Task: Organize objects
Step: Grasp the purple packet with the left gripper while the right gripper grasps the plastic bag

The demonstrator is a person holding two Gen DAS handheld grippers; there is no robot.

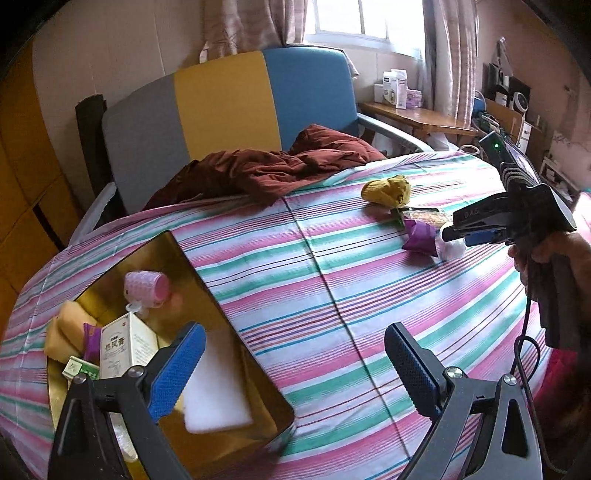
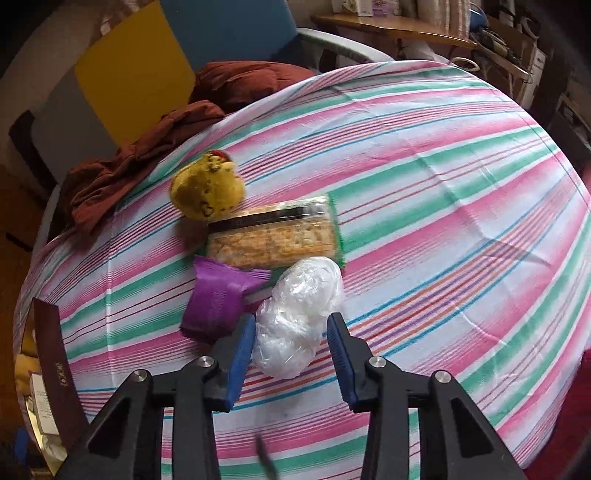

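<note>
Only left view shows gold tin (image 1: 236, 295); right tongs (image 2: 291, 354) agape around plastic wad (image 2: 299, 314); left tongs (image 1: 295, 365) wide, empty.

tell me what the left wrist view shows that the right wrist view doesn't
Only the left wrist view shows inside the gold tin: a pink cup, a white medicine box and a white foam pad, plus the open left gripper and the window.

Only the right wrist view shows the cracker pack clearly, and the clear plastic bag between the open right gripper's fingers.

Both show the striped sheet, yellow plush toy, purple packet and maroon cloth.
</note>
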